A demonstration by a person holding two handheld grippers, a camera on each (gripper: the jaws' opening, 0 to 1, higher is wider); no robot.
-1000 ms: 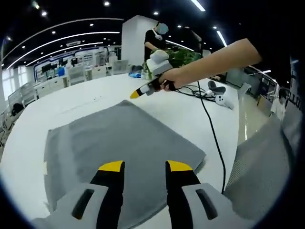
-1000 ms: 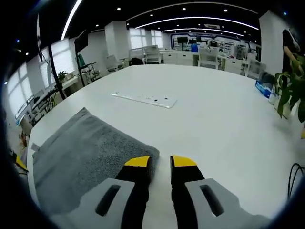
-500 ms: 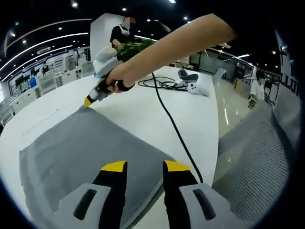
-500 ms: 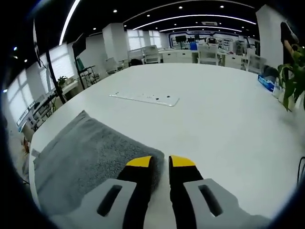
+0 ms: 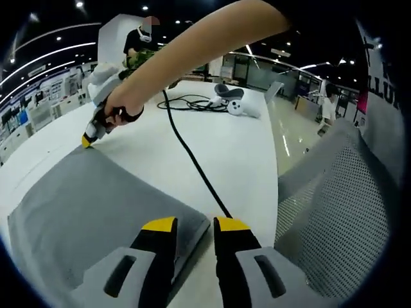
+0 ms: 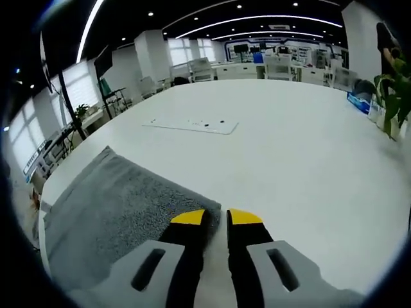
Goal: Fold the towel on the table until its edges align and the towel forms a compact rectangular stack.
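Lay flat on the white table [image 6: 308,160]: grey towel [image 5: 83,212], left gripper [image 5: 187,224] straddling its near corner, jaws parted; right gripper [image 6: 216,217] at the far corner [image 5: 87,140], jaws nearly together, grip on cloth impossible to tell; black cable [image 5: 192,160] trailing alongside

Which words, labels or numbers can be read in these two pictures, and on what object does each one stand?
"LLU": white letters, cut off by the picture's edge, on a dark surface at the far right of the left gripper view.
Signs on the far wall in the right gripper view: too small and blurred to read.
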